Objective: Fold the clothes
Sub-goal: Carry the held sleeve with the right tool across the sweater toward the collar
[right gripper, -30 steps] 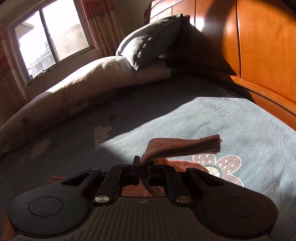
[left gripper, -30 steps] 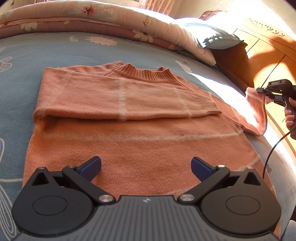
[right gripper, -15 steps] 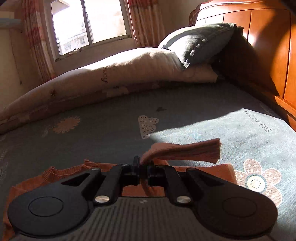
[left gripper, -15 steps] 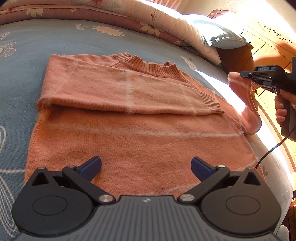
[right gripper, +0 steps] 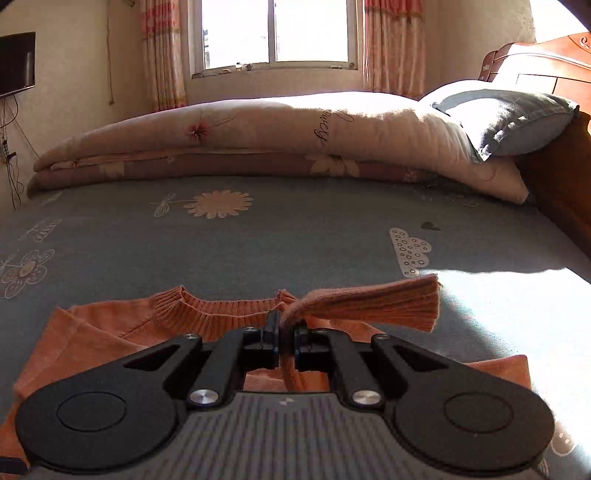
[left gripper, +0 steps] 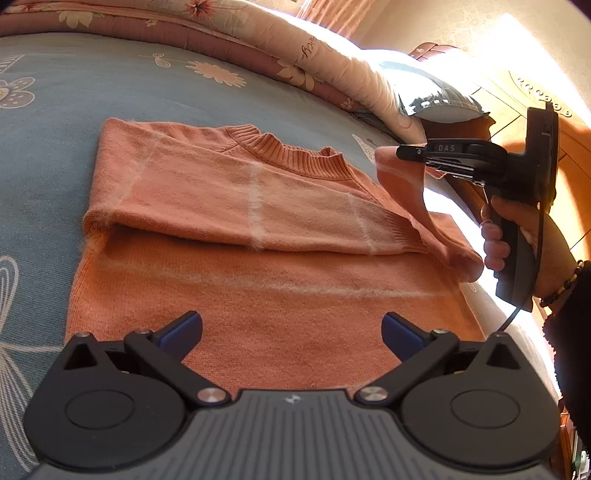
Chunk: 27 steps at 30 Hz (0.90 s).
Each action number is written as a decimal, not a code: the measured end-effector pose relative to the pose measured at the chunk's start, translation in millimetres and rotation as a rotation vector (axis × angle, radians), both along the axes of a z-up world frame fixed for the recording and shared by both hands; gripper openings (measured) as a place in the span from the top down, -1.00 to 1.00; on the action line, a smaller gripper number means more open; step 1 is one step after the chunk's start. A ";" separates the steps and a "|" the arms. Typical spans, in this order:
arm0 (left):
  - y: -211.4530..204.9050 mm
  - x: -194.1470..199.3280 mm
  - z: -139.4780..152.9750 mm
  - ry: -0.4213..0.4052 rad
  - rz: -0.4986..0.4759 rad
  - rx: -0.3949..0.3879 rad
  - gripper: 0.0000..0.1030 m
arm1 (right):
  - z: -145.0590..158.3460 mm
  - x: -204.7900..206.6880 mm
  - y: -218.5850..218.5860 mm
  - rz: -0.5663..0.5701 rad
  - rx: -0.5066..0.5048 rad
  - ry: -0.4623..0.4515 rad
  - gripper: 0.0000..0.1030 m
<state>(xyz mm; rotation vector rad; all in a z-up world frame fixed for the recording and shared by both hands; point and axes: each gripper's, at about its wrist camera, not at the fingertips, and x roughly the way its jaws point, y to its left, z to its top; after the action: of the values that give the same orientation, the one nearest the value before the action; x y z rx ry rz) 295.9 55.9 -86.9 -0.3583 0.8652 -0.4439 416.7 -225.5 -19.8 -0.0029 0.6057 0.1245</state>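
Your left gripper hangs with its blue-tipped fingers spread wide apart, empty, low over the hem half of the orange sweater, and it has barely shifted over the last second. The sweater lies flat on the blue flowered bedsheet, collar away from you, with its left sleeve already folded across the chest, cuff close to the right shoulder.

Moving right, the change is all in your other hand. Your right gripper is clamped on the right sleeve just behind its ribbed cuff, which sticks out past the jaws. A second ago that sleeve was held out past the sweater's right edge, over the sunlit side of the bed; now you have swung it inward and up, so the pinched end hovers just beside the collar while the rest of the sleeve trails down to the shoulder. The right wrist view has turned with it, from the headboard toward the window and the rolled quilt.

That puts the second sleeve fold roughly halfway: carry the cuff on across the chest, lay it over the first sleeve, then let go. Watch for the slack bunching at the shoulder.
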 end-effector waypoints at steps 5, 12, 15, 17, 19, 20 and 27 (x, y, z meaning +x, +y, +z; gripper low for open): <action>3.3 4.8 -3.1 0.033 -0.005 -0.029 -0.99 | -9.0 2.8 27.2 0.053 -0.054 -0.006 0.84; 31.0 6.8 9.6 0.020 0.039 -0.104 -0.99 | -22.9 -5.4 71.4 0.138 -0.147 -0.044 0.84; 48.9 10.1 10.4 0.043 0.080 -0.169 -0.99 | -29.1 -13.0 94.4 0.195 -0.229 -0.079 0.84; 55.8 13.0 8.4 0.060 0.090 -0.187 -0.99 | -33.3 -16.8 106.6 0.224 -0.270 -0.090 0.84; 57.6 14.5 7.1 0.068 0.105 -0.168 -0.99 | -38.4 -18.2 117.1 0.251 -0.295 -0.090 0.84; 58.2 15.1 6.7 0.071 0.112 -0.158 -0.99 | -40.2 -19.1 120.9 0.257 -0.299 -0.089 0.84; 66.5 15.6 8.7 0.063 0.135 -0.160 -0.99 | -49.7 -25.3 138.2 0.282 -0.306 -0.090 0.84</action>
<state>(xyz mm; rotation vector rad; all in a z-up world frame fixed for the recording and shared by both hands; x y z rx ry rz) 311.5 122.4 -78.2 -0.5767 0.8631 -0.3789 391.5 -87.2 -69.5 -0.3892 0.5276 0.3018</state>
